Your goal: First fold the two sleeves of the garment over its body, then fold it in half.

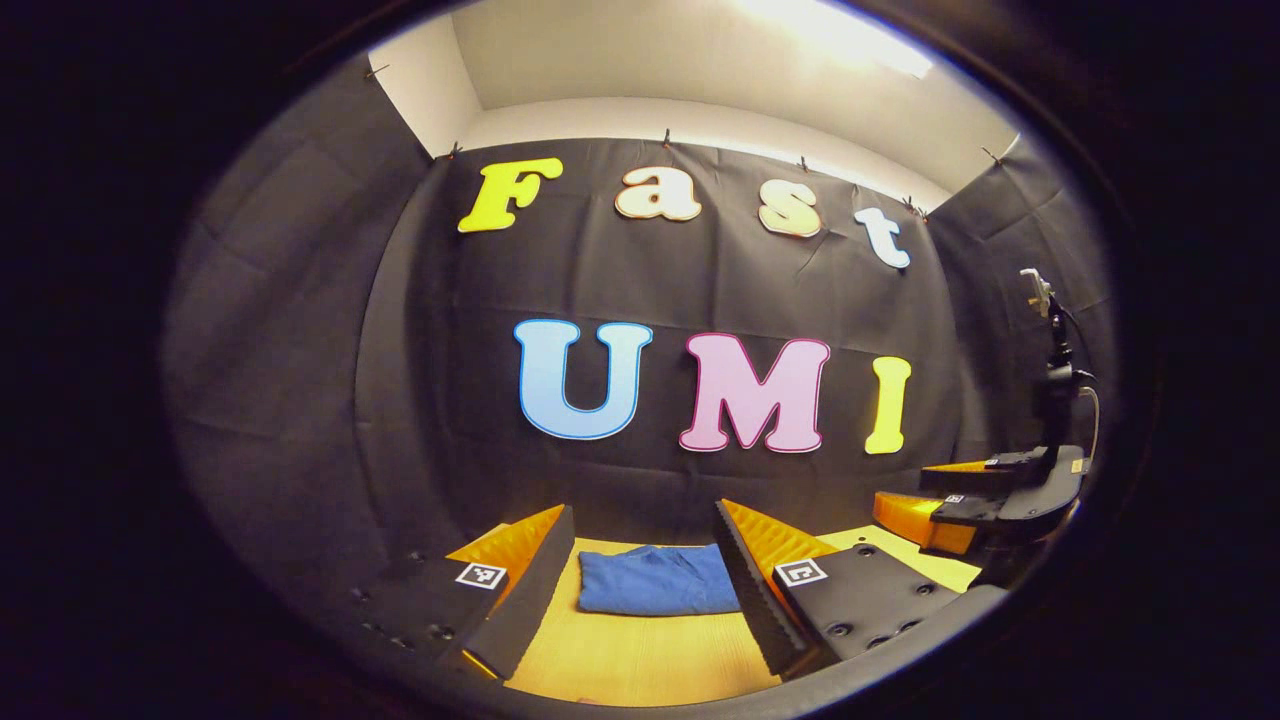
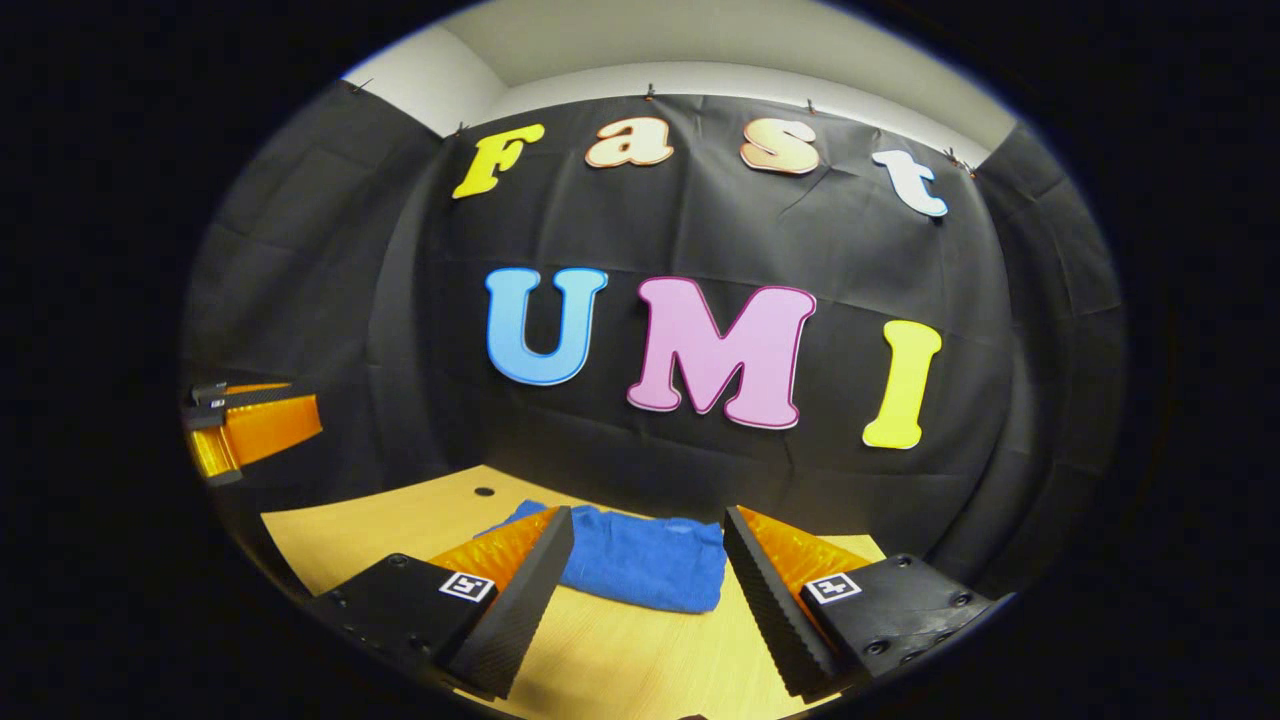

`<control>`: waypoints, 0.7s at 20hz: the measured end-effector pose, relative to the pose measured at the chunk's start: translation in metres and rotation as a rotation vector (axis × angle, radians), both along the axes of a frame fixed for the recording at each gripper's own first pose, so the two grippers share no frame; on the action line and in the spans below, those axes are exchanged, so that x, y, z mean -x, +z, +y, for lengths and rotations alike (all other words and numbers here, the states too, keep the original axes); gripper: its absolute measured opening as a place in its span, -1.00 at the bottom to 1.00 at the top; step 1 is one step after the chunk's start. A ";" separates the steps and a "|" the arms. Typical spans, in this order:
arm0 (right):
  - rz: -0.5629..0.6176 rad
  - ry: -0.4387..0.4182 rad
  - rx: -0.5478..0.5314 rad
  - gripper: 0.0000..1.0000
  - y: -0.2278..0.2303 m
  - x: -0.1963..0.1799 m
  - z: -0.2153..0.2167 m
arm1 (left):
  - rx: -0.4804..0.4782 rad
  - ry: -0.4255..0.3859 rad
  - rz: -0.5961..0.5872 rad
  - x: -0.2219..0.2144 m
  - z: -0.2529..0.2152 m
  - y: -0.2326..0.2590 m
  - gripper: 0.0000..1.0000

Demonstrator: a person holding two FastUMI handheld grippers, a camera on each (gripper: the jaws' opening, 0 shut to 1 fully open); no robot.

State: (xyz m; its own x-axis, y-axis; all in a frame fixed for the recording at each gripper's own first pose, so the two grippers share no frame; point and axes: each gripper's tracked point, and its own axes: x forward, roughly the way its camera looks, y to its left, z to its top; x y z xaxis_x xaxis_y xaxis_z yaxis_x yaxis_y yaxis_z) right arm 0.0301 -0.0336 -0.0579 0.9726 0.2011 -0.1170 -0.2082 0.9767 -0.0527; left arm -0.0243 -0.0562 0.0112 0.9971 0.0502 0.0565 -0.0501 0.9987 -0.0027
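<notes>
The blue cloth garment [image 1: 655, 580] lay folded into a compact, roughly rectangular bundle on the pale wooden tabletop [image 1: 640, 655], close to the black cloth wall [image 1: 300, 350] at the back of the booth. In the left gripper view, the left gripper [image 1: 645, 580] was held above the table with its two fingers spread wide apart and nothing between them; the garment showed in the gap beyond the fingertips, apart from both, so the tool gripped nothing. Each finger carried a small square black-and-white marker on its upper face (one per side). At the right edge of that same view the right gripper [image 1: 935, 495] appeared farther off, level with the table's far side, its fingers parted too, with a black mount and a thin cable rising above it. In the right gripper view, the right gripper [image 2: 648, 575] was likewise spread wide and empty, hovering over the tabletop [image 2: 400, 530], and the garment [image 2: 640, 560] sat ahead of it, seen between the two fingers and partly hidden behind the left one; its near edge looked thick and layered, as a folded cloth does. A small dark round hole [image 2: 484, 491] marked the wood just left of the garment. The left gripper [image 2: 235, 420] showed at the left edge of that view, well apart from the garment; whether it touched the table could not be told.
</notes>
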 end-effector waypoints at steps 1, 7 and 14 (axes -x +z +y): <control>0.008 0.008 -0.002 0.92 -0.002 0.011 0.006 | -0.003 -0.004 -0.002 0.007 0.001 0.000 0.59; 0.043 0.028 -0.021 0.92 -0.004 0.038 0.037 | -0.035 0.004 0.000 0.029 0.021 -0.002 0.60; -0.010 -0.001 -0.060 0.92 0.018 0.047 0.039 | -0.042 -0.014 0.020 0.035 0.031 -0.003 0.59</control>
State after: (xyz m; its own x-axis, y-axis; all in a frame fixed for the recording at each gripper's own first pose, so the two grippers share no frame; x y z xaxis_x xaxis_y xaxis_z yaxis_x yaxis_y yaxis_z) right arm -0.0165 0.0050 -0.0400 0.9738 0.2069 -0.0946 -0.2074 0.9782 0.0043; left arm -0.0597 -0.0247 0.0083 0.9987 0.0341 0.0387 -0.0356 0.9986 0.0397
